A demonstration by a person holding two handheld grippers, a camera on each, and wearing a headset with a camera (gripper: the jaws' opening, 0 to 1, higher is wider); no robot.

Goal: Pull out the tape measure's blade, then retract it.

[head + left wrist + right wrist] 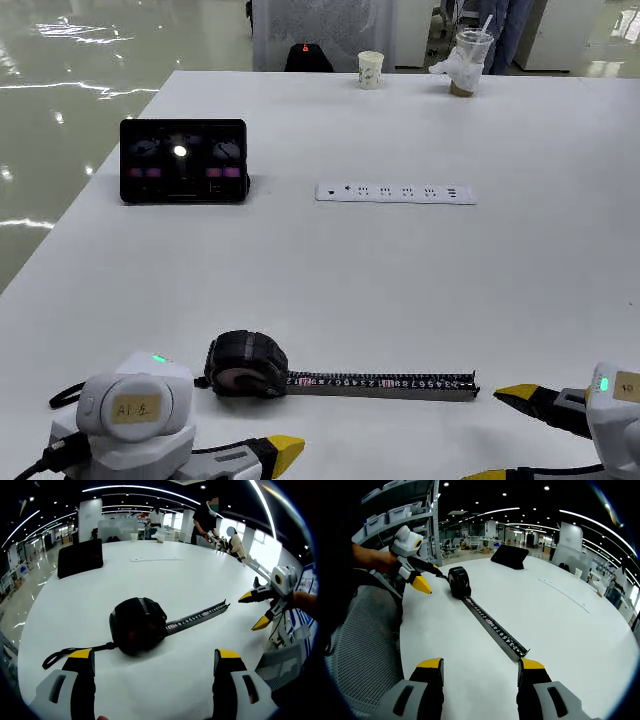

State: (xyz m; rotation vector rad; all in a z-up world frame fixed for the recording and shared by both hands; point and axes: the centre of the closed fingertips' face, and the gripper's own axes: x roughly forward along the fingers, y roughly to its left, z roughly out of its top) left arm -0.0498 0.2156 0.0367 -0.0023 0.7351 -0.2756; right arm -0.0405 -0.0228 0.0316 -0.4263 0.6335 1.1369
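Note:
A black tape measure (pixel 245 365) lies on the white table (pixel 400 280), near its front edge. Its blade (pixel 385 383) is drawn out flat to the right. My left gripper (pixel 155 655) is open just behind the case (pixel 137 625), touching nothing. A black wrist strap (pixel 60 655) trails from the case toward the left jaw. My right gripper (pixel 481 664) is open too, and the blade's end hook (pixel 520 652) lies just ahead of its right jaw, not held. In the head view the right gripper (pixel 497 434) sits just right of the blade's end.
A dark tablet (pixel 183 160) stands at the back left and a white power strip (pixel 395 192) lies mid-table. A paper cup (pixel 371 69) and a plastic cup with a straw (pixel 468 62) stand at the far edge. A mesh chair (pixel 365 645) is beside the table.

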